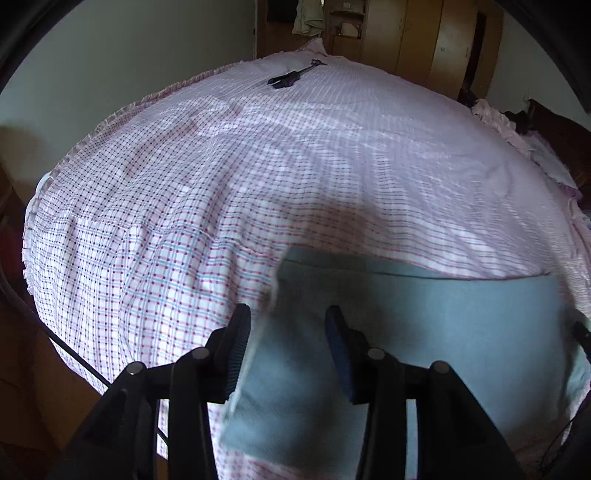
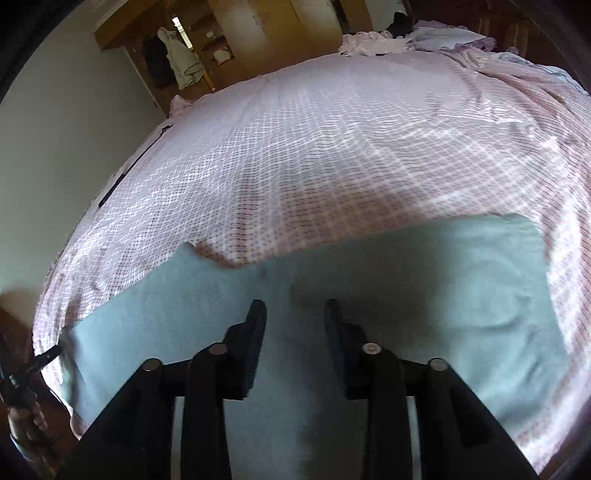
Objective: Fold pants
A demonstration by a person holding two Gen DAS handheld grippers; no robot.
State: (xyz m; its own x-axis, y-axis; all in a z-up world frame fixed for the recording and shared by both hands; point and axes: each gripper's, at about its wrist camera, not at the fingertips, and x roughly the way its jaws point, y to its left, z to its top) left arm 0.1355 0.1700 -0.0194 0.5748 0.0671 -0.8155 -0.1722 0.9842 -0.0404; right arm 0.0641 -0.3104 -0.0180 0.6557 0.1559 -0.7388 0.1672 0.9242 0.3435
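Observation:
Light blue-grey pants [image 1: 424,332] lie flat on a checked pink bedsheet [image 1: 258,166] near the bed's front edge. My left gripper [image 1: 288,321] is open just above the pants' left end, whose edge runs between the fingers. In the right wrist view the pants [image 2: 406,288] spread wide under my right gripper [image 2: 295,314], which is open over their middle. The left gripper's tip [image 2: 44,358] shows at the pants' far left edge in that view.
A dark tool [image 1: 291,77] lies on the sheet at the far side of the bed. Crumpled pink bedding [image 2: 406,40] is piled at the far right. Wooden wardrobes [image 1: 424,33] and hanging clothes [image 2: 177,59] stand beyond the bed.

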